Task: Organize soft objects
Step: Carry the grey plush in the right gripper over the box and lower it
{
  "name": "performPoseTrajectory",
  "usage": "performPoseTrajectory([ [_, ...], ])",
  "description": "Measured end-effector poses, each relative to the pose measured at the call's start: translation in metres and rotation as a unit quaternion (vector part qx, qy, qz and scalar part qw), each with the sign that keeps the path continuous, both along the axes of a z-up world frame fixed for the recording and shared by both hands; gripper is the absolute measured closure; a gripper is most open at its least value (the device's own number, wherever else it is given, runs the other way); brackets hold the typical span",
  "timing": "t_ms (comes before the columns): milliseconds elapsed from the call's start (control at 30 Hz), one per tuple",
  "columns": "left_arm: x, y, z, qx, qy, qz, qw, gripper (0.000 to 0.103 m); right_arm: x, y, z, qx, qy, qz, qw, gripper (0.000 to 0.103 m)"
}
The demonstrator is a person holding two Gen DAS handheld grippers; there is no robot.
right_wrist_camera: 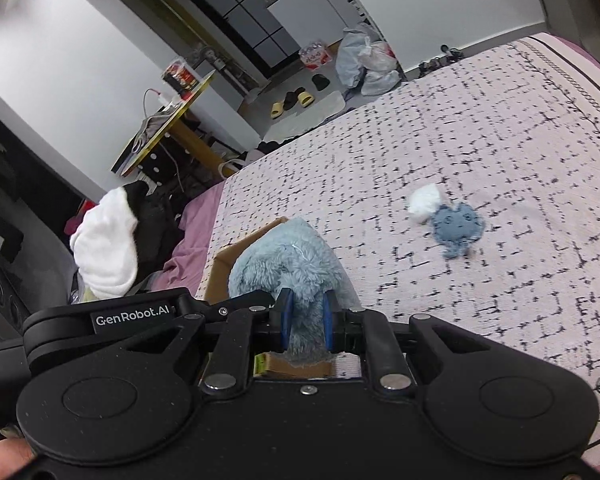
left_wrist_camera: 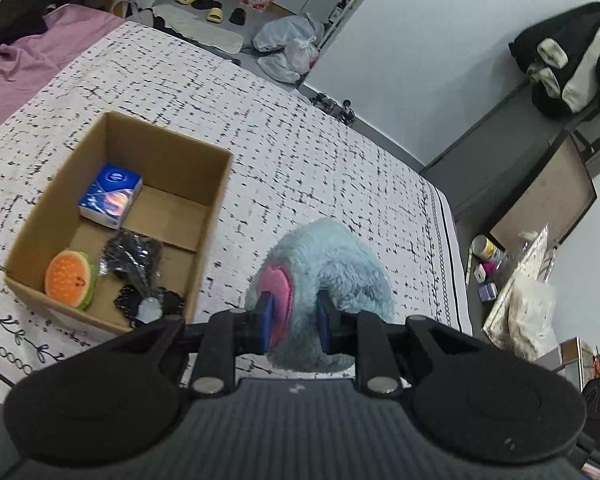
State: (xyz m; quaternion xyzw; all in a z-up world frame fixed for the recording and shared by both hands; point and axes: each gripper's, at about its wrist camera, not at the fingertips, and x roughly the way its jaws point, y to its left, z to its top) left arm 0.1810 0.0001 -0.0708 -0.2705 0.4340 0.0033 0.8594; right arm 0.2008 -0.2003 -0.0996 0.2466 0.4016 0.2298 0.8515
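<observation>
We find both left tongs (left_wrist_camera: 293,318) and right tongs (right_wrist_camera: 305,320) clenched on the blue plush (left_wrist_camera: 324,256); the cardboard box (left_wrist_camera: 204,216) lies to its left.

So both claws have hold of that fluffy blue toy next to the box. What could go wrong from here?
1. Both the left claw and the right claw pinch only fur on the plush toy, so it might slip free.
2. The cardboard box already holds a tissue pack, a burger toy and a black bundle; the bulky plush may not fit well.
</observation>
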Motion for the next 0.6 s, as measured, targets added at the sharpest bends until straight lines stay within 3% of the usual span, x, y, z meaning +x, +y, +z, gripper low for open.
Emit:
performPoseTrajectory([
  [600,0.004,0.074,-0.011,-0.023,-0.005,0.048,0.9985,0.082,0.013,0.075,0.003,-0.017,-0.002,0.034,0.999,0.087],
])
